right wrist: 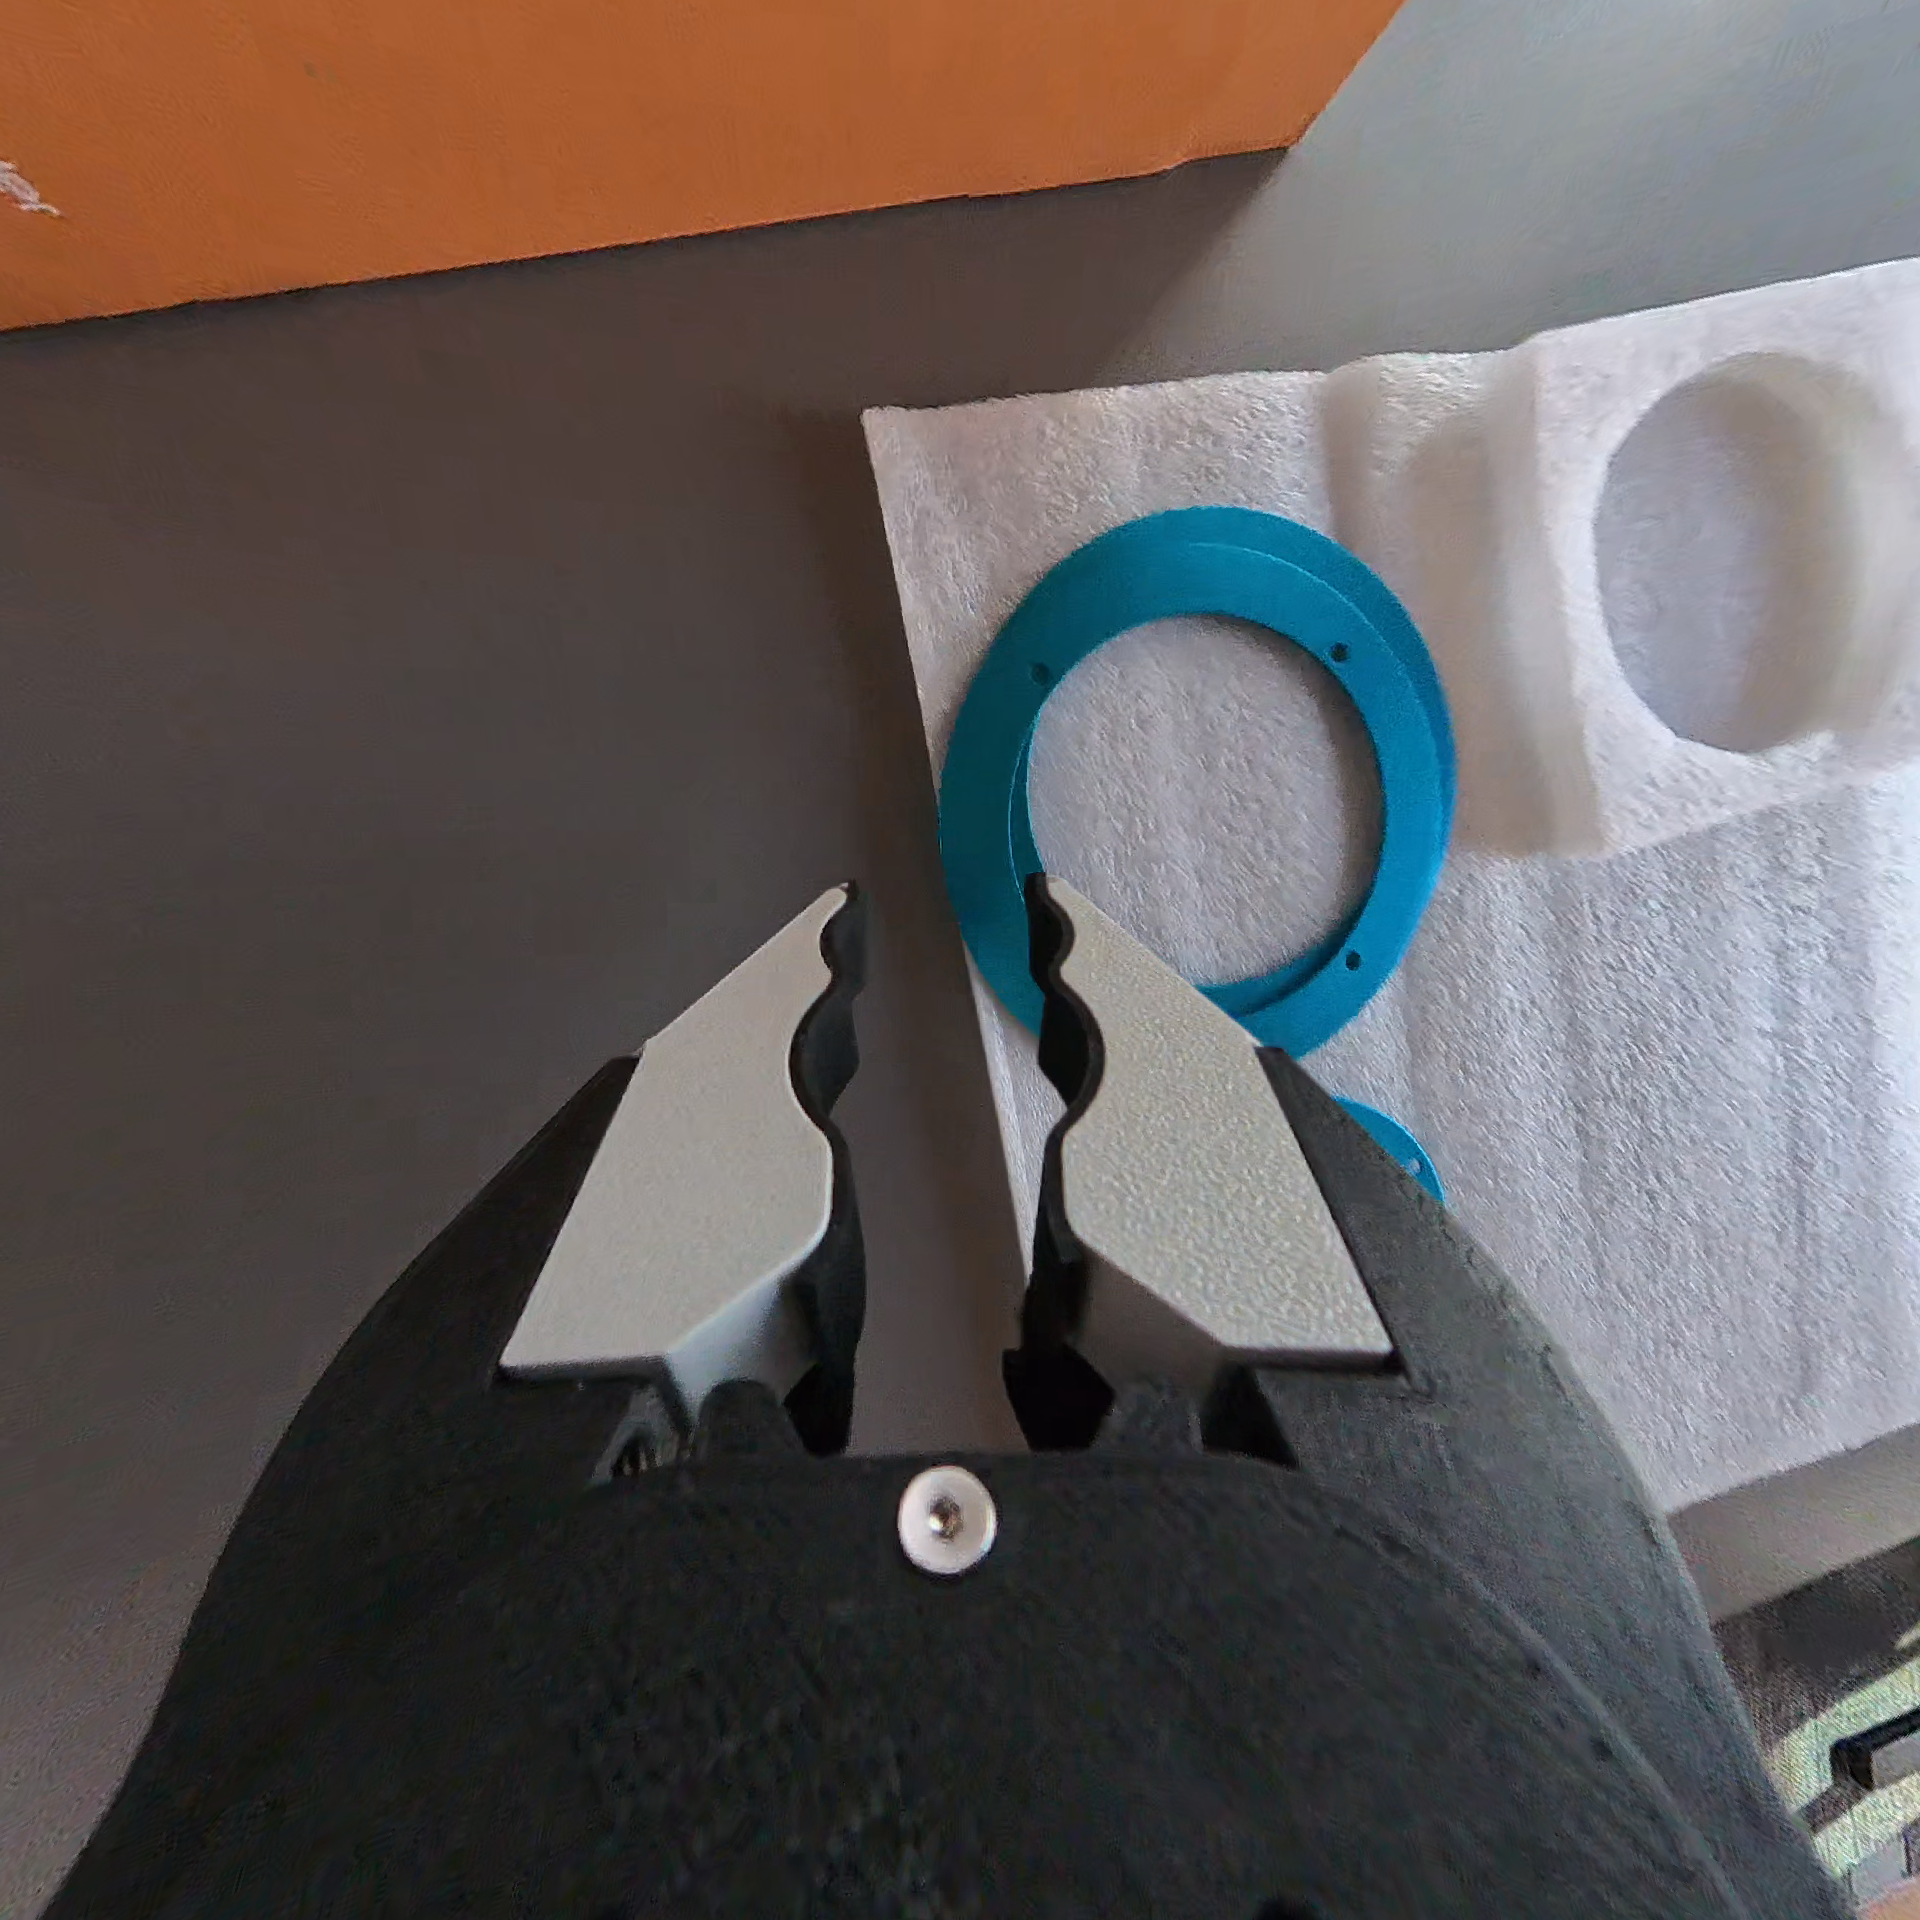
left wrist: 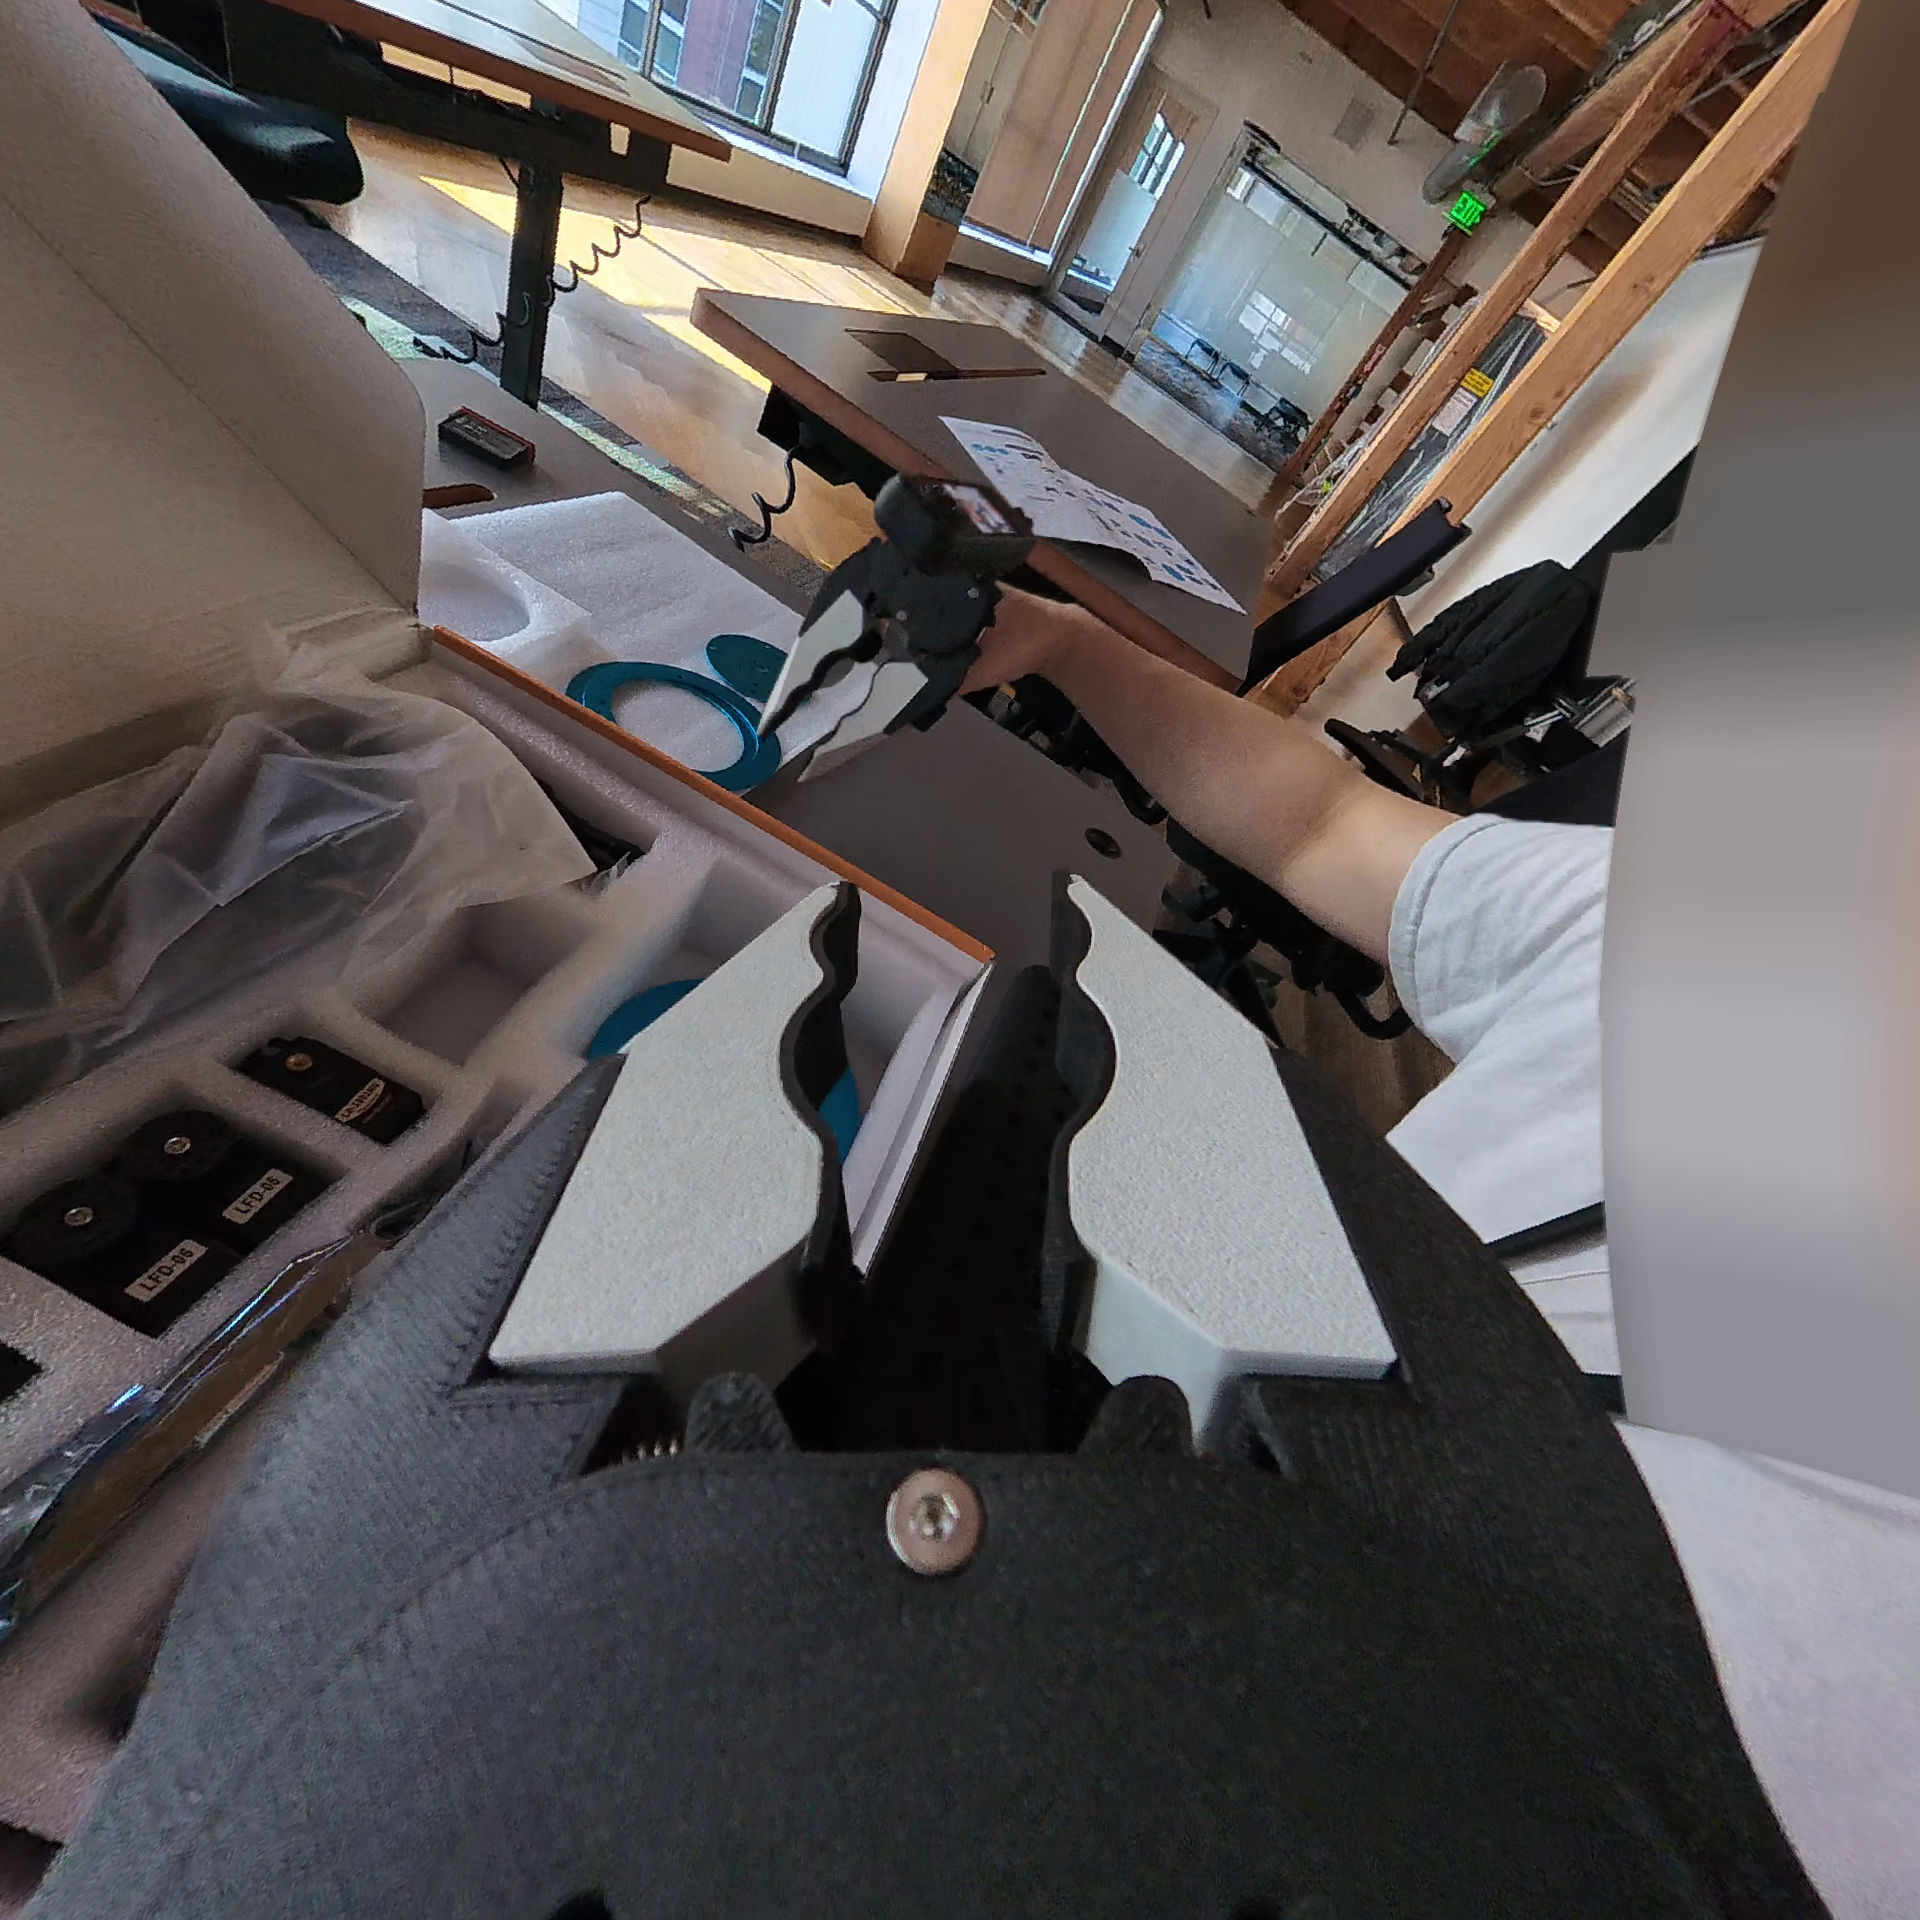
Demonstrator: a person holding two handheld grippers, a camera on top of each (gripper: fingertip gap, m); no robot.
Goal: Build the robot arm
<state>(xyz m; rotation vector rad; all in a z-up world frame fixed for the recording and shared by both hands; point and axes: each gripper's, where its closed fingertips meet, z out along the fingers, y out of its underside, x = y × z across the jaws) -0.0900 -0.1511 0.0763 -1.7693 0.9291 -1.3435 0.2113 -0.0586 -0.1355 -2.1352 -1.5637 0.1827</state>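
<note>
Blue and flat, a thin metal ring [right wrist: 1195,774] lies on a white foam sheet [right wrist: 1558,1091] just ahead of the right tongs [right wrist: 940,899], the right-hand fingertip [right wrist: 1049,904] over the ring's near edge and the other over the bare grey table [right wrist: 416,831] beside the sheet's border. These tongs stand part open with nothing between them. It looks like two rings stacked slightly askew, though that is hard to confirm; a second blue piece [right wrist: 1387,1143] peeks out from behind the right finger. Beyond the ring sits a thicker foam block [right wrist: 1714,582] with a round hollow, and off to the upper left runs the orange side of a box [right wrist: 623,114]. The left tongs [left wrist: 956,904] hover, open and empty, over the near corner of that box's foam tray [left wrist: 499,987], with black servo-like parts [left wrist: 177,1195] in pockets to their left, crumpled clear plastic wrap [left wrist: 260,810] farther left, and a blue disc [left wrist: 644,1018] partly hidden under the left finger. If the ring is what the right tongs are after, a plate this thin would likely need one finger slid under its rim where it overhangs the foam, closing gently so it does not skate away.
</note>
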